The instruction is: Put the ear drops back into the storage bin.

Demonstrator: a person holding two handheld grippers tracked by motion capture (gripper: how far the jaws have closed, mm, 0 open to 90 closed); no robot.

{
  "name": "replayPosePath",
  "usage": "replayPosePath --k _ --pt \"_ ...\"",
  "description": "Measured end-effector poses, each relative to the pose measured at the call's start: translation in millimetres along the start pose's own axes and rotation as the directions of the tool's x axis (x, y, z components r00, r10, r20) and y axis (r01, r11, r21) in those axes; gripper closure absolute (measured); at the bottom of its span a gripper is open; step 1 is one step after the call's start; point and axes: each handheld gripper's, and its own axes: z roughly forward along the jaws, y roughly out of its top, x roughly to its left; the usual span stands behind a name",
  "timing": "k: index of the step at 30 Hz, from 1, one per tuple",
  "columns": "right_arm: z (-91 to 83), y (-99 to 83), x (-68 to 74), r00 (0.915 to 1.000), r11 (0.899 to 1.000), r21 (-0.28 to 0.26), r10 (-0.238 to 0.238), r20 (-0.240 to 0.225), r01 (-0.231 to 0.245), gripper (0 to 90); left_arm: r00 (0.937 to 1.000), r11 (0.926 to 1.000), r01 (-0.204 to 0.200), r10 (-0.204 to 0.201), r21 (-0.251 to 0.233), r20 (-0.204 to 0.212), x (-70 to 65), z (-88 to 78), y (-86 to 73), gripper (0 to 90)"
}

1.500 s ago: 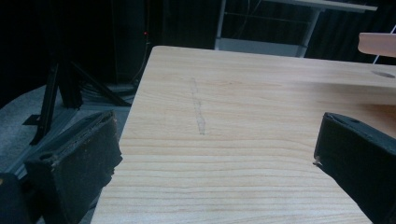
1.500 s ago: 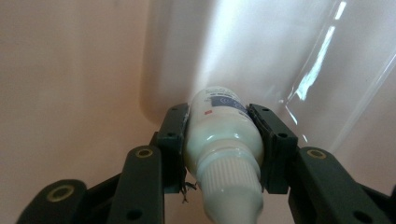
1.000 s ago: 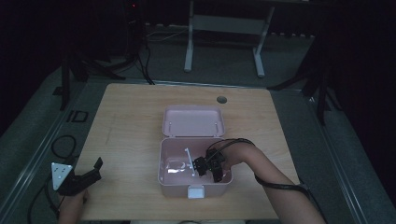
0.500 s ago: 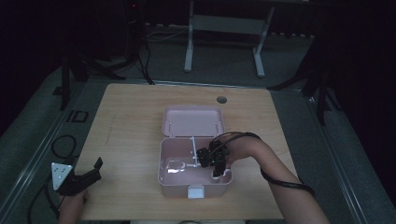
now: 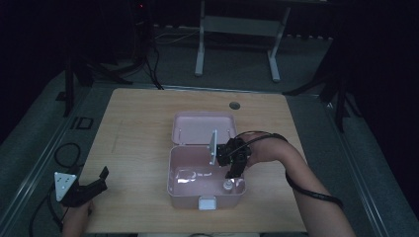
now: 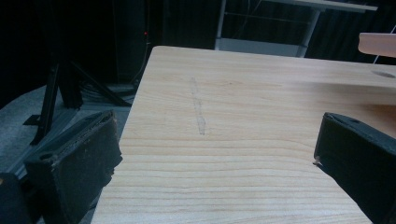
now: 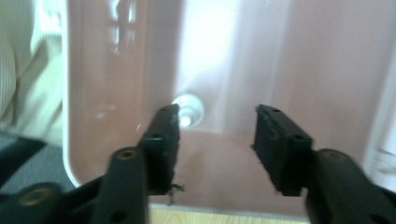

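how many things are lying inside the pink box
2 that I can make out. A small round white piece sits at the near right corner of the pink box, below the right gripper. A clear shiny item lies at the left. Dim light may hide more.

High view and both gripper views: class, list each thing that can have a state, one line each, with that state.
Pink plastic box: open, hinged lid laid back flat on the table.
Small white round object: lying loose on the box floor, gripped by nothing.
Right gripper: jaws just been opening, nothing between them, above the box.
Left gripper: open, empty, over the light wooden table.
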Motion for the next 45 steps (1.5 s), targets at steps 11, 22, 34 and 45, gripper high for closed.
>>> replayPosePath --k 11,22,34,45 --pt "-33.5 -28.8 -3.9 0.9875 0.979 -0.182 0.117 0.105 -0.097 15.0 1.0000 1.0000 -0.001 0.001 0.000 0.000 0.0 -0.1 0.0 0.5" --pt "-35.0 -75.6 -7.4 0.9564 0.941 -0.276 0.244 0.160 -0.194 13.5 1.0000 1.0000 -0.001 0.001 0.000 -0.001 -0.1 0.0 0.0 0.5" --pt "-1.8 -123.8 -7.9 0.9268 0.908 -0.292 0.351 0.134 -0.302 13.6 1.0000 1.0000 0.000 0.000 0.001 -0.001 0.1 -0.1 0.0 0.5" --pt "38.2 -160.3 -3.0 0.8731 0.848 -0.361 0.464 0.150 -0.389 13.9 1.0000 1.0000 0.001 -0.001 0.001 -0.001 0.2 -0.1 0.0 0.5"
